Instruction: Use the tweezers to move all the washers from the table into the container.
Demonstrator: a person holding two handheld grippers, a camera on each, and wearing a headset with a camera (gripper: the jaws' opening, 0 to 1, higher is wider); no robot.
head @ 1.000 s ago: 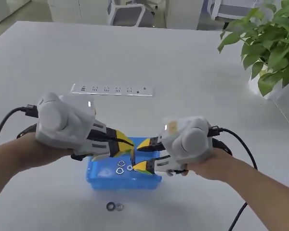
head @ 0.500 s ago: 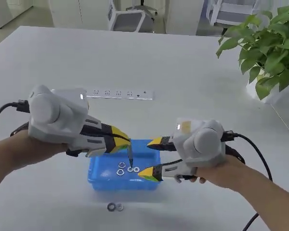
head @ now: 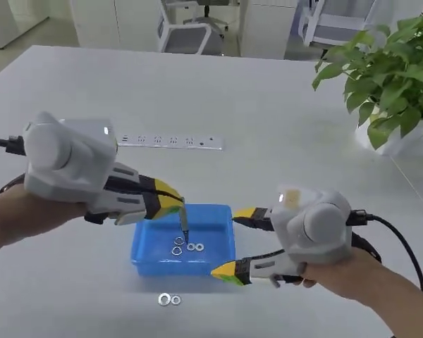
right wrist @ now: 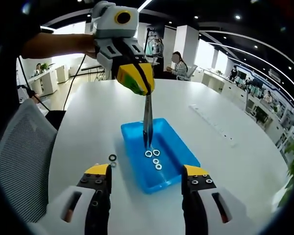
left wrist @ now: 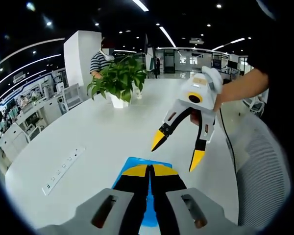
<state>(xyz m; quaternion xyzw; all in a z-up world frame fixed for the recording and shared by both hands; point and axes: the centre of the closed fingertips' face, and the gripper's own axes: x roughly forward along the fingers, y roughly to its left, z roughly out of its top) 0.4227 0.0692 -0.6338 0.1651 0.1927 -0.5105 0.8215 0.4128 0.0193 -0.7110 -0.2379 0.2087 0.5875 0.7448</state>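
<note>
While left gripper (head: 178, 203) jaws pinch slim tweezers (head: 184, 218) above rectangular container (head: 148, 266); right gripper (head: 225, 242) jaws spread

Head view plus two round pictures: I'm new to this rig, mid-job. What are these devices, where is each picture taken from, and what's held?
These are hand-held two-jaw grippers, worked by a person. The head view comes from a headset camera. Each round picture comes from a camera on one gripper, looking along its jaws. The left gripper is shut on the tweezers, which point down into the blue container, where several washers lie. Two more washers lie on the table beside it. The right gripper is open, holding nothing.
</note>
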